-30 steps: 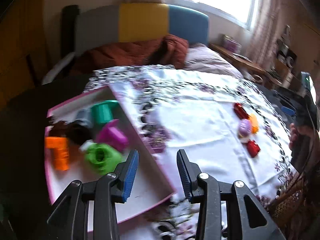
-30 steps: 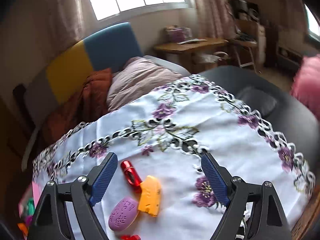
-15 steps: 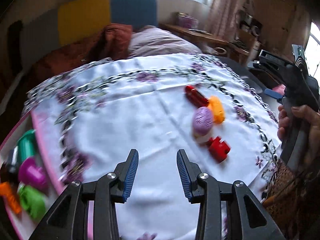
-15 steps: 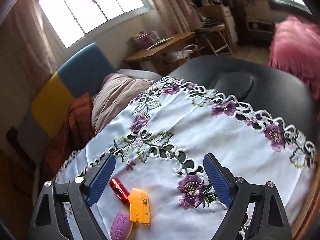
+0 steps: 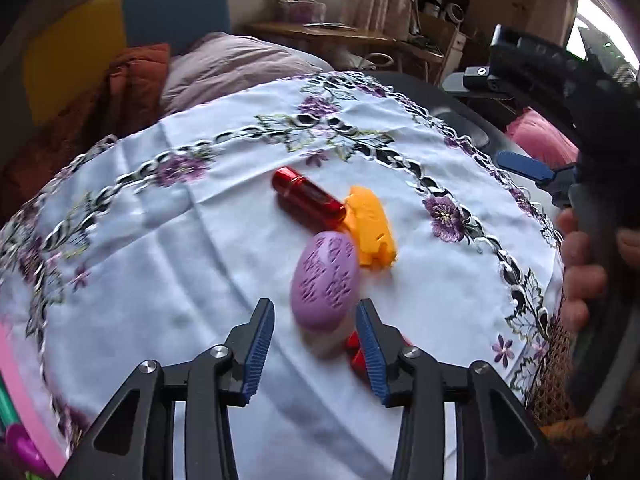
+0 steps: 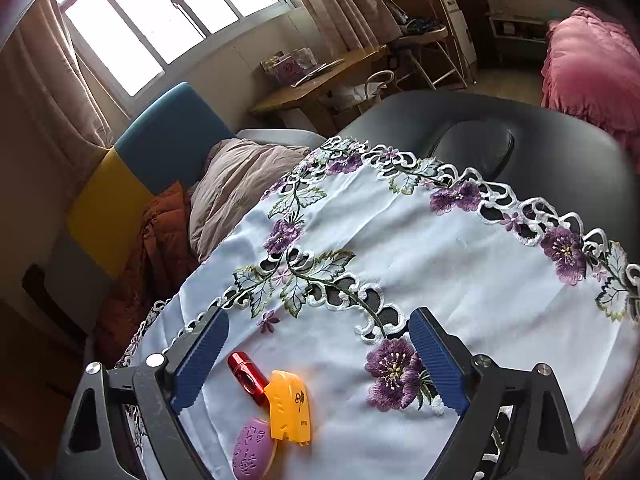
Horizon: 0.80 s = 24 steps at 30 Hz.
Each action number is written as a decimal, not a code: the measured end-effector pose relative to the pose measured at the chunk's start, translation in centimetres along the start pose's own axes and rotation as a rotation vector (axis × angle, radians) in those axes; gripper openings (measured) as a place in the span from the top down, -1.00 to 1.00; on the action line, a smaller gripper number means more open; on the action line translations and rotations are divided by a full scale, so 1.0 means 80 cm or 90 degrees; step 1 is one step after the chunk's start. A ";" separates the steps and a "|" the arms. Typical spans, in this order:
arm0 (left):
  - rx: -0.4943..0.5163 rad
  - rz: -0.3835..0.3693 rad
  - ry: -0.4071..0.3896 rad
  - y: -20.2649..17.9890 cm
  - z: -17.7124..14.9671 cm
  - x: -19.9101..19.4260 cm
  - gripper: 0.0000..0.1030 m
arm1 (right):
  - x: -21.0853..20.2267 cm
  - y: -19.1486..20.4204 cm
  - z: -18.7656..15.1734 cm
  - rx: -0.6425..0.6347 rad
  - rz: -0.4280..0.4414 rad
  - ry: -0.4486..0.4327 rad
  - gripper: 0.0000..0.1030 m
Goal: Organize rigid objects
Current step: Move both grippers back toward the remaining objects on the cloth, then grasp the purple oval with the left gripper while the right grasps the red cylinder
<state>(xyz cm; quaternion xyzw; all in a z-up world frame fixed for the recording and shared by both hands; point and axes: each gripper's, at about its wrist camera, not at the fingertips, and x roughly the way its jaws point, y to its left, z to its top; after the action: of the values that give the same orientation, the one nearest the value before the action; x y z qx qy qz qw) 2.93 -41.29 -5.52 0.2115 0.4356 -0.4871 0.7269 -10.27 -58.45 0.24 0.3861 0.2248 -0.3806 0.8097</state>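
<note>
Purple oval piece point(image 5: 325, 280) on tablecloth point(image 5: 160, 248), touching orange piece point(image 5: 372, 232), just ahead of left gripper point(image 5: 315, 344), jaws opening and empty; reaching step, next probably straddle and squeeze; right gripper point(image 6: 320, 360) wide, empty.

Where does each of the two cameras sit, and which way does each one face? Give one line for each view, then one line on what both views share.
Left wrist: on the left gripper, jaws opening, looking down at the purple oval; the other hand shows at right.
Right wrist: on the right gripper, open, looking across the tablecloth toward the window; no hand shows.
Shared: red tube, orange piece, purple oval, tablecloth.
</note>
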 end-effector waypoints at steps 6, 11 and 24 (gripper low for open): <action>0.025 0.016 0.034 -0.009 0.019 0.034 -0.02 | 0.002 0.002 -0.001 -0.001 0.007 0.007 -0.81; 0.015 0.005 0.058 -0.005 0.030 0.060 0.01 | 0.004 0.004 -0.002 -0.008 0.008 0.009 -0.81; -0.129 0.083 0.005 0.064 -0.058 -0.009 0.13 | 0.020 0.014 -0.008 -0.033 0.024 0.056 -0.81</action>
<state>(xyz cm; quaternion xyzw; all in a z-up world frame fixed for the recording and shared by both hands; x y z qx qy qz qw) 5.39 -35.29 -7.97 0.1664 0.4708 -0.3914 0.7729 -8.45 -58.19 -0.74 0.3853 0.2626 -0.3419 0.8159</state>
